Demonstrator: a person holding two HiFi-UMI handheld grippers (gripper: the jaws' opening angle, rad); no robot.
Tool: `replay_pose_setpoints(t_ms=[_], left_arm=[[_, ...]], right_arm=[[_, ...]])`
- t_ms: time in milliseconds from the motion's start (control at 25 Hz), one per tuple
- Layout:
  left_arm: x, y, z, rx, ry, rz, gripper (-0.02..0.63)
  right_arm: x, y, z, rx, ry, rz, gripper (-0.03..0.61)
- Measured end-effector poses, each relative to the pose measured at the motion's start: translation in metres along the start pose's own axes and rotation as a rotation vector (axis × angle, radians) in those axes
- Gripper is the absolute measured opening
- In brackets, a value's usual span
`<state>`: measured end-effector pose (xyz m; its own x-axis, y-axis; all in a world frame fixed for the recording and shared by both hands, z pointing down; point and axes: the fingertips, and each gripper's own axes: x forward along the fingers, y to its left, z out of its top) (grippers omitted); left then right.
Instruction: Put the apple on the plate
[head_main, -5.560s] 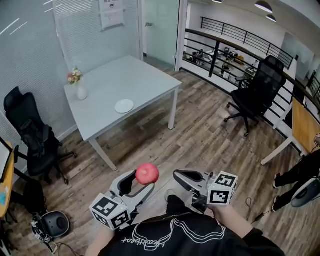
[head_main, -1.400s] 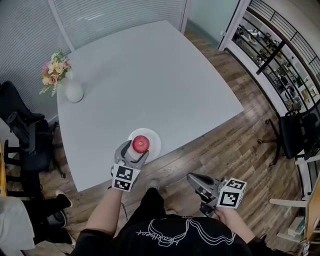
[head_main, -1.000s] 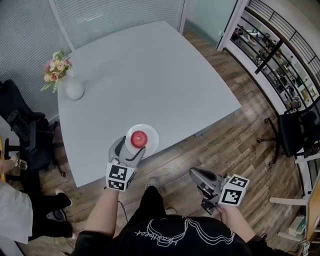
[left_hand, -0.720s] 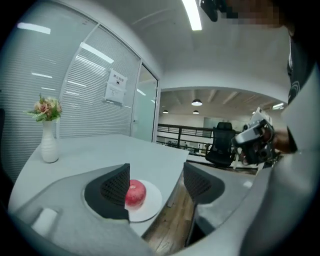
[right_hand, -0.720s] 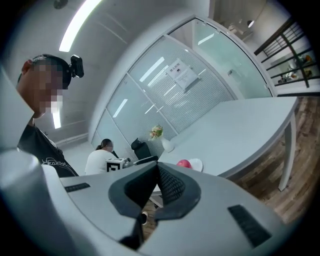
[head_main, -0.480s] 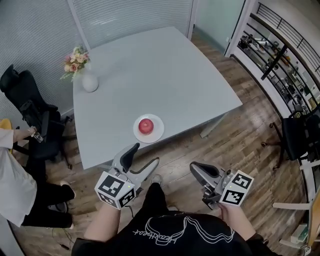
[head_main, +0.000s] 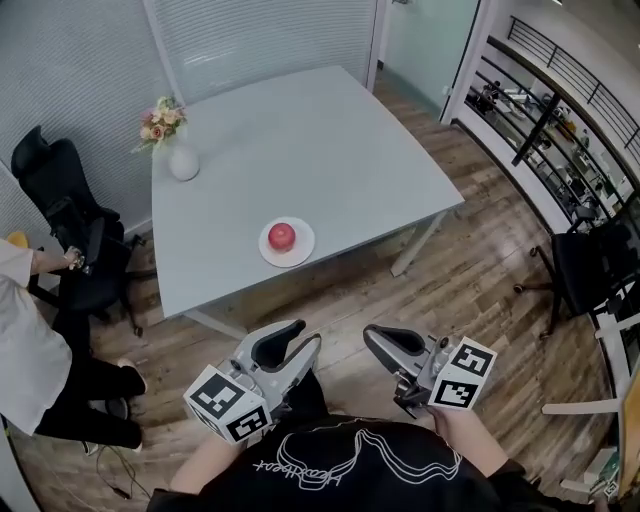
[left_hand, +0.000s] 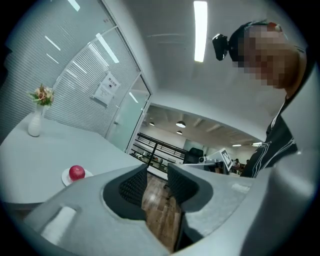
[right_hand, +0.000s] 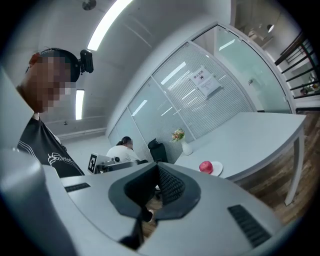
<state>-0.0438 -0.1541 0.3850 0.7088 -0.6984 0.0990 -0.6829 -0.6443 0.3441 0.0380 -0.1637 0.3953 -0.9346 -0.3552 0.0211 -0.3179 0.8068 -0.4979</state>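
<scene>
Apple (head_main: 282, 236): sitting on the white plate (head_main: 301, 251), near-left part of the counter (head_main: 330, 150), just in from its near edge.
Left gripper (head_main: 297, 340): over wooden floor (head_main: 470, 260) near of the counter, well apart from the plate; fingers (left_hand: 132, 185) closing, nothing between them.
Right gripper (head_main: 378, 338): just to the right, also over floor; fingers (right_hand: 170, 186) together, empty.
Counter edges: vase of flowers (head_main: 183, 163) by the far-left corner; right side bare.
Open room: broad floor to the right; black chair (head_main: 60, 210) and a person (head_main: 30, 350) close along the left edge.
</scene>
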Motion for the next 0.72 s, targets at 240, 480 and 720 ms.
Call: replay_pose_setpoints(t_ms=[240, 480, 720], left_arm=[[-0.011, -0.050, -0.008, 0.020, 0.001, -0.044, 0.038], [-0.022, -0.073, -0.011, 0.051, 0.000, -0.045, 0.018], [-0.032, -0.093, -0.018, 0.070, -0.004, -0.046, 0.017]], right_arm=[[-0.024, 0.028, -0.011, -0.025, 0.014, 0.031, 0.009], [-0.036, 0.048, -0.018, -0.032, 0.017, 0.053, 0.009], [-0.046, 0.062, -0.028, -0.048, 0.032, 0.055, 0.009]])
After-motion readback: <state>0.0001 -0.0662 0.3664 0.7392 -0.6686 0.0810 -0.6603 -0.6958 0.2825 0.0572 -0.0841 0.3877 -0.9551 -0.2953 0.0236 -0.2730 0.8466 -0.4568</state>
